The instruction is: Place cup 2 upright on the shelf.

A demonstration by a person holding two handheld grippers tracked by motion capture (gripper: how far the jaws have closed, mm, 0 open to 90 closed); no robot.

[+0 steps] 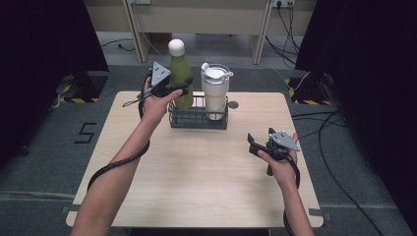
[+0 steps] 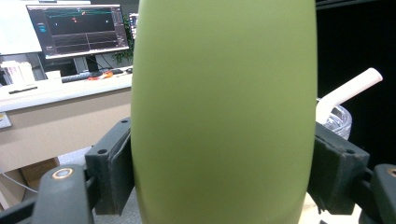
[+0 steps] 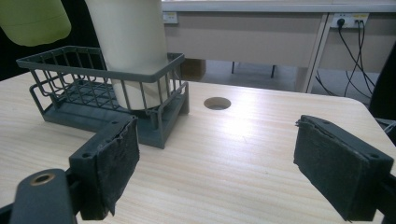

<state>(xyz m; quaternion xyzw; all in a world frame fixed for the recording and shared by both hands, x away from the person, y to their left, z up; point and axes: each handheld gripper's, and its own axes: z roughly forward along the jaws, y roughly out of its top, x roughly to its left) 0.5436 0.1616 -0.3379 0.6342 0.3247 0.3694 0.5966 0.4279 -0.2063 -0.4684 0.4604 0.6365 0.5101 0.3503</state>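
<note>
My left gripper (image 1: 173, 88) jaws squeeze the tall green metal bottle (image 1: 180, 73), lifted above the dark wire basket (image 1: 196, 118) | right gripper (image 1: 260, 141) jaws apart, holding nothing | cream tumbler (image 1: 215, 93) waits in basket.

Bottle (image 1: 180, 73) sits between the left gripper's (image 1: 173, 91) jaws, above the wire basket (image 1: 197, 118); tumbler (image 1: 215, 91) stands inside, beyond the right gripper (image 1: 260, 141).

Green bottle (image 1: 180, 73) upright, clamped in left claw (image 1: 183, 88), above basket (image 1: 196, 118)
</note>
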